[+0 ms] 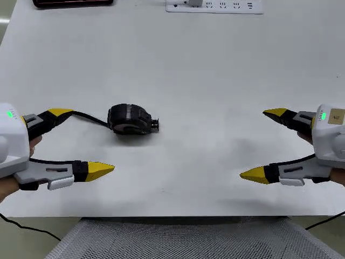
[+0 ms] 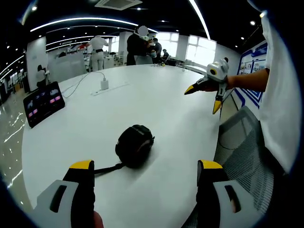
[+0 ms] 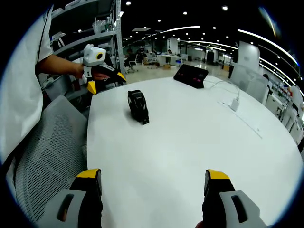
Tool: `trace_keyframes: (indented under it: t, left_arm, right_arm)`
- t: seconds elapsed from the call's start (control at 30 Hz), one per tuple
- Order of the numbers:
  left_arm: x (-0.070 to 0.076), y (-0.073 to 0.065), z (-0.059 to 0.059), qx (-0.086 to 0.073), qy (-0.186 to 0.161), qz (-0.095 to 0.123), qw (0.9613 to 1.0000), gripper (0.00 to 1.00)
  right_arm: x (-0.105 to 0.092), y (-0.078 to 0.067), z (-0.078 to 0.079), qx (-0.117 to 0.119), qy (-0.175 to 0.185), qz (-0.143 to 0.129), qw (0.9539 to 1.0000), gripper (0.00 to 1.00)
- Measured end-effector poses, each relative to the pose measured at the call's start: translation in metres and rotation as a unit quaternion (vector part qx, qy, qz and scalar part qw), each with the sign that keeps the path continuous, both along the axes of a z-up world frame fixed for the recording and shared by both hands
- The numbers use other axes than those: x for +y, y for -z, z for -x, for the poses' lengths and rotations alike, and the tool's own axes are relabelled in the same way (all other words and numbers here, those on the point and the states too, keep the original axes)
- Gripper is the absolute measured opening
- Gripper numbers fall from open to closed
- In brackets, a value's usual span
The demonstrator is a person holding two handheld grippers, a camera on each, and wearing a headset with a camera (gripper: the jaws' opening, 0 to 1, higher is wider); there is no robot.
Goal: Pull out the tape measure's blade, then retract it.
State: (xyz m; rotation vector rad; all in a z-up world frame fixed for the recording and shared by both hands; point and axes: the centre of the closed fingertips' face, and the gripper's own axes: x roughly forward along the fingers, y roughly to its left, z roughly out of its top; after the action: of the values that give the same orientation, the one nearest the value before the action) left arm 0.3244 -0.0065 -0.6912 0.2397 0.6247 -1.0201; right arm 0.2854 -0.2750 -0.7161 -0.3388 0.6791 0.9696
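Observation:
A black tape measure (image 1: pixel 129 119) lies on the white table (image 1: pixel 205 70), left of centre, its blade drawn in and a black wrist strap (image 1: pixel 89 117) trailing to the left. My left gripper (image 1: pixel 89 141) stands open just left of it, the far yellow tip beside the strap. In the left gripper view the tape measure (image 2: pixel 135 145) sits ahead between the open jaws of my left gripper (image 2: pixel 147 168). My right gripper (image 1: pixel 264 144) stands open far to the right, with nothing between its fingers. The right gripper view shows the tape measure (image 3: pixel 138 106) far ahead of that open gripper (image 3: pixel 153 175).
A white power strip (image 1: pixel 214 6) lies at the table's far edge, and a dark tablet (image 1: pixel 73 2) at the far left. A mesh chair (image 1: pixel 183 240) stands below the near edge. People stand in the background (image 2: pixel 137 45).

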Motion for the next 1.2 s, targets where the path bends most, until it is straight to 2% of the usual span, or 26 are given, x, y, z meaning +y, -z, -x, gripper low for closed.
trace_keyframes:
  t: [0.7,1.2]
  left_arm:
    - [-0.019,0.017,-0.015,0.0,0.064,-0.022,0.9977,0.84]
    - [-0.023,0.033,-0.028,0.004,0.074,-0.031,0.9967,0.81]
  right_arm:
    - [0.034,0.013,-0.019,-0.001,-0.049,-0.005,0.9988,0.89]
    - [0.057,0.024,-0.038,-0.001,-0.061,-0.012,0.9981,0.9]
